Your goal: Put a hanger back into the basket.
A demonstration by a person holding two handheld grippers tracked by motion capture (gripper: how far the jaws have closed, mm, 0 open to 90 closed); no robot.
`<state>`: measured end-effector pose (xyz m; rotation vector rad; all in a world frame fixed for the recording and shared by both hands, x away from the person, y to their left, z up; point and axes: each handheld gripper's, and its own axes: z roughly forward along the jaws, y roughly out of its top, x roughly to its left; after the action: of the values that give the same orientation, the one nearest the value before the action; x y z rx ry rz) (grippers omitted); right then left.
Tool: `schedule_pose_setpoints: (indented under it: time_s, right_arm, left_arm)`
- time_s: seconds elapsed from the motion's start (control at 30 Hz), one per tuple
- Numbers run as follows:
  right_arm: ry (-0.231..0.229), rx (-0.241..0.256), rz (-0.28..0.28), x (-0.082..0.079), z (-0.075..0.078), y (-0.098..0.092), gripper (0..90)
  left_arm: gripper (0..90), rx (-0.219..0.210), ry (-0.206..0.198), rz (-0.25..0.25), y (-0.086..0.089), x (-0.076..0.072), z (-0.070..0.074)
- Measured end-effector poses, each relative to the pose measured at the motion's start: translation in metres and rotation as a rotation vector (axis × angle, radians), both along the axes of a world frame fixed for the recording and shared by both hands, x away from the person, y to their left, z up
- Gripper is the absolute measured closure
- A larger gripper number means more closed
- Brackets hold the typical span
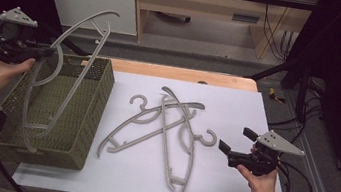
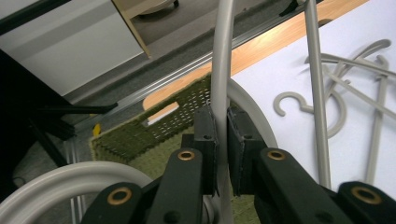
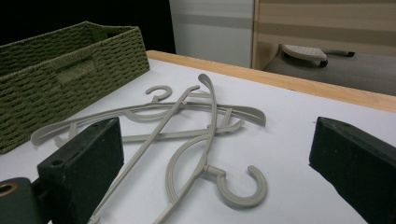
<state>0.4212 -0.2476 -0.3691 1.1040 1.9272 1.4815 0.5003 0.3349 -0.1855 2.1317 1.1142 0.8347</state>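
In the high view I see my left gripper (image 1: 46, 51) at the upper left holding a grey hanger (image 1: 68, 69) tilted over the green woven basket (image 1: 84, 129), and the left gripper view confirms the jaws clamped on its thin bar. My right gripper (image 1: 233, 146) hovers at the lower right with jaws spread wide and empty. Its own view shows two crossed hangers (image 3: 187, 126) lying on the white surface (image 3: 299, 140) just ahead, the basket beyond them at the left.

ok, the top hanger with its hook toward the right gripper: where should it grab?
Judging by pose, the neck just behind the hook of the top hanger. It is slim and nearest the open right gripper. Come in low from the right, jaws straddling the neck, since the hanger lies flat on the white table across another hanger.
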Motion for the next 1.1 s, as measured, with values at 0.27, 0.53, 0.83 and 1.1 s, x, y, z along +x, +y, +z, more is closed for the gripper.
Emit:
schedule_pose_setpoints:
  time_s: [0.27, 0.53, 0.83, 1.1]
  right_arm:
    - [0.004, 0.000, 0.001, 0.001, -0.001, 0.001, 3.5]
    - [0.003, -0.010, 0.001, 0.002, -0.002, 0.001, 3.5]
    - [0.011, -0.012, 0.000, 0.003, -0.003, 0.002, 3.5]
    - [0.016, -0.012, -0.001, 0.004, -0.005, 0.004, 3.5]
  left_arm:
    - [82.9, 0.024, -0.033, 0.020, 0.018, 0.003, 0.007]
    - [82.9, 0.048, -0.032, 0.065, 0.038, 0.014, -0.002]
    - [82.9, 0.108, -0.015, 0.078, 0.048, 0.024, -0.019]
    - [82.9, 0.162, 0.035, 0.079, 0.052, 0.034, -0.044]
